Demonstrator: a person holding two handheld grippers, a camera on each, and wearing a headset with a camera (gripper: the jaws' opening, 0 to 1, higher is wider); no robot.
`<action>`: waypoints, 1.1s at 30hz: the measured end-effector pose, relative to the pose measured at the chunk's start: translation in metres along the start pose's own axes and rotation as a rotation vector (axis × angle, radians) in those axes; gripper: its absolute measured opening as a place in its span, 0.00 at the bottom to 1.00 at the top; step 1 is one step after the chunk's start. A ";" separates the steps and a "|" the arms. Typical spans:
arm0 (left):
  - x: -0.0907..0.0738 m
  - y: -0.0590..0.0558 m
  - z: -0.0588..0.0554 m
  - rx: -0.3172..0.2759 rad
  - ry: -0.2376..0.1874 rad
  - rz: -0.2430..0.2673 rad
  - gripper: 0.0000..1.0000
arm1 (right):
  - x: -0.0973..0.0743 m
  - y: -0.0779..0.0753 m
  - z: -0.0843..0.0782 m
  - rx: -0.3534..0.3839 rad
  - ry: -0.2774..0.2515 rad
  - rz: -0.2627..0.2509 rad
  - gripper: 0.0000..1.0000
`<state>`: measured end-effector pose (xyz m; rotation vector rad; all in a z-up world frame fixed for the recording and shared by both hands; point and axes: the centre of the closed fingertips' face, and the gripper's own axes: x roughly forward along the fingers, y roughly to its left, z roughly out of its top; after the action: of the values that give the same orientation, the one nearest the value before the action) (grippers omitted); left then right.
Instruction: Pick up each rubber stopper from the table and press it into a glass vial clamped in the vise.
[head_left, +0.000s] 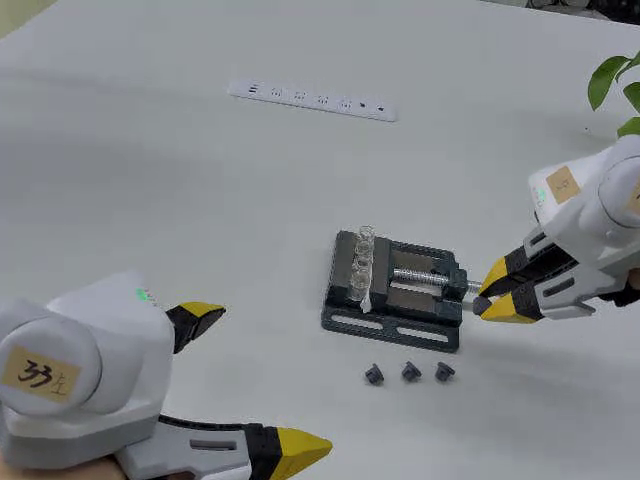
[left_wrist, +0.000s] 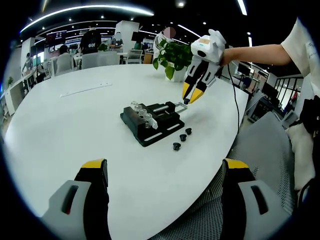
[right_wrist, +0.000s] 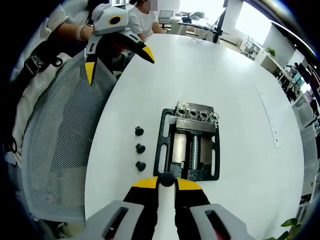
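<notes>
A black vise (head_left: 400, 325) stands mid-table with a row of several clear glass vials (head_left: 362, 262) clamped in its jaws. Three dark rubber stoppers (head_left: 411, 371) lie in a line just in front of it. My right gripper (head_left: 490, 295) is at the vise's right end, shut on the vise handle (right_wrist: 166, 179), whose knob sits between the yellow tips. The left gripper (head_left: 255, 380) hovers open and empty at the near left, well away from the vise (left_wrist: 152, 122) and the stoppers (left_wrist: 182, 137). From the right gripper view, the vials (right_wrist: 197, 114) stand at the far end and the stoppers (right_wrist: 140, 148) lie left of the vise.
A white power strip (head_left: 310, 100) lies at the far side of the round white table. A potted plant (head_left: 620, 85) stands at the right edge. A mesh chair (right_wrist: 65, 150) is at the table's near rim, beside the person.
</notes>
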<state>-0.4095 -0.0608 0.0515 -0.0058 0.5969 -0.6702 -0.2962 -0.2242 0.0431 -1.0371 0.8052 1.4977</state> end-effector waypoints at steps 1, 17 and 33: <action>0.000 0.001 0.000 0.000 -0.002 0.001 0.94 | -0.001 -0.003 0.001 -0.007 0.003 0.001 0.07; 0.001 0.006 0.004 -0.014 -0.015 0.012 0.94 | -0.012 -0.048 0.049 -0.112 -0.003 -0.005 0.07; 0.006 0.014 0.006 -0.024 -0.019 0.010 0.94 | 0.014 -0.073 0.081 -0.191 -0.006 0.037 0.07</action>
<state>-0.3942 -0.0550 0.0508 -0.0318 0.5861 -0.6529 -0.2401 -0.1322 0.0650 -1.1631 0.6894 1.6325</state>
